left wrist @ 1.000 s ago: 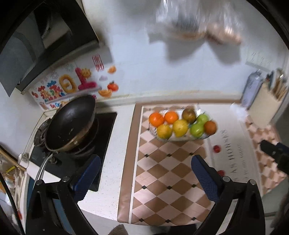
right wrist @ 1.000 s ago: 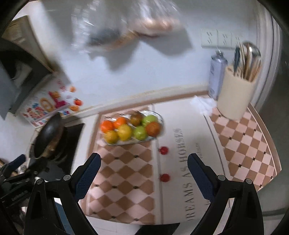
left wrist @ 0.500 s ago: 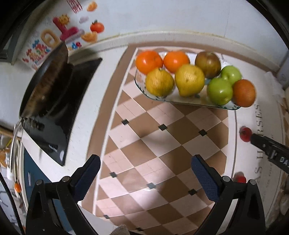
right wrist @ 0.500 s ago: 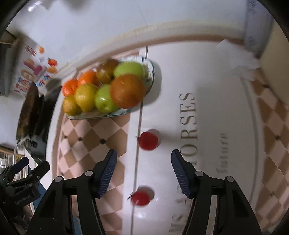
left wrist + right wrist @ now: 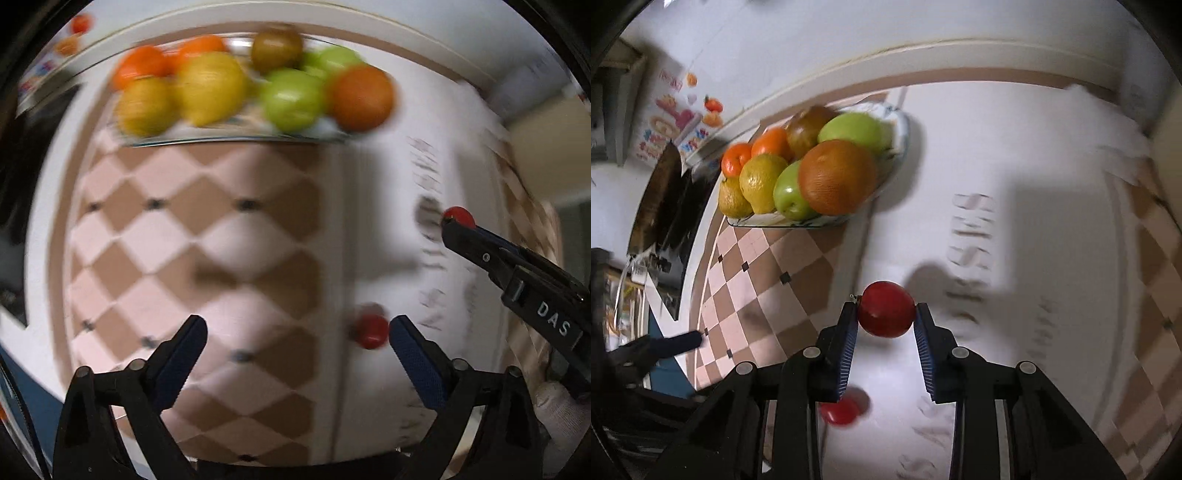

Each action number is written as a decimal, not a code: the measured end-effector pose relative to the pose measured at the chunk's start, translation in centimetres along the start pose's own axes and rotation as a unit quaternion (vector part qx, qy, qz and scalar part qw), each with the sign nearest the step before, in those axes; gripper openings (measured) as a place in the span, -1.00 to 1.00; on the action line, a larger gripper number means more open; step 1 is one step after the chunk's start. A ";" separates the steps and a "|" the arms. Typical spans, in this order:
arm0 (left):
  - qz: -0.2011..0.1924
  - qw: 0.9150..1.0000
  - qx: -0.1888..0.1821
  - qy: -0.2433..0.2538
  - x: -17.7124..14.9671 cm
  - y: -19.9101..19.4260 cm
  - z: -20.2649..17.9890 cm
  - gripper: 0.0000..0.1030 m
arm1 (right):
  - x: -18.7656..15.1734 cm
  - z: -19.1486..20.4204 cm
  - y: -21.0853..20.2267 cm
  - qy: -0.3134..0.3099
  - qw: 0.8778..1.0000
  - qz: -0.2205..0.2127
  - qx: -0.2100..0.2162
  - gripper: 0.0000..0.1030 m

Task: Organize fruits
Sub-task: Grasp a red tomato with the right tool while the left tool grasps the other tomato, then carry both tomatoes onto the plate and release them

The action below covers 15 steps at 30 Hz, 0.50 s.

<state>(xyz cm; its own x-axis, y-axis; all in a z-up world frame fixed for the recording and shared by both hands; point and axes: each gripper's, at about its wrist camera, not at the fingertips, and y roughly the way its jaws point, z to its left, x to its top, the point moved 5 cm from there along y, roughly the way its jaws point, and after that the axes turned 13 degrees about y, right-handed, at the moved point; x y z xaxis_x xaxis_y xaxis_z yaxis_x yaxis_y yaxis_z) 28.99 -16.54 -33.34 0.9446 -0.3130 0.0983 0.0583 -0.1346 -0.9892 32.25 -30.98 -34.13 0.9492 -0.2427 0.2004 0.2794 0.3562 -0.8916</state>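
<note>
A glass fruit plate point(image 5: 897, 147) piled with oranges, lemons, green apples and a brown fruit sits at the back of the counter; it also shows in the left wrist view point(image 5: 229, 138). My right gripper point(image 5: 886, 314) has its pads against both sides of a small red fruit point(image 5: 886, 308) on the counter; the same fruit shows in the left wrist view point(image 5: 459, 215) at the right gripper's tip. A second small red fruit point(image 5: 370, 331) lies just inside my left gripper's right finger point(image 5: 410, 350); it also shows in the right wrist view point(image 5: 842, 410). My left gripper point(image 5: 295, 336) is wide open and empty.
A checkered mat point(image 5: 192, 240) covers the counter's left part, a white lettered mat point(image 5: 1015, 240) the right. A stove with a black pan point(image 5: 661, 192) stands at far left. A white cloth point(image 5: 1108, 122) lies at the back right.
Both grippers have come down closer to the counter. My right gripper has narrowed around the upper red fruit. My left gripper has shifted right toward the lower red fruit.
</note>
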 end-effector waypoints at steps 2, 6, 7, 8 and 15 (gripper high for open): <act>0.009 1.000 -0.021 0.020 0.1 0.8 -1.7 0.84 | -0.9 -1.3 -1.0 0.009 1.000 -0.004 -0.008 -0.35; 0.031 0.998 -0.036 0.044 0.0 2.6 -4.0 0.44 | -2.5 -4.2 -1.9 0.036 0.999 0.000 -0.020 -0.35; 0.036 0.998 -0.037 0.048 0.0 3.0 -4.1 0.36 | -2.9 -4.8 -1.9 0.042 0.999 0.001 -0.022 -0.35; 0.041 0.997 -0.040 0.050 0.0 3.4 -4.5 0.32 | -3.2 -5.2 -1.9 0.048 0.999 0.001 -0.023 -0.35; 0.045 0.996 -0.041 0.070 -0.4 4.3 -5.9 -0.46 | -4.3 -6.5 -2.1 0.060 0.998 0.003 -0.024 -0.35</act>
<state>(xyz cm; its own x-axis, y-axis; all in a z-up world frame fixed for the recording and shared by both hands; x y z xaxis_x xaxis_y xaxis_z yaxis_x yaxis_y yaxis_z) 26.93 -22.58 -36.99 0.8902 -0.4546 0.0291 -0.0571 -0.1748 -0.9830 26.63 -36.56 -35.75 0.9258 -0.3481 0.1477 0.2636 0.3142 -0.9120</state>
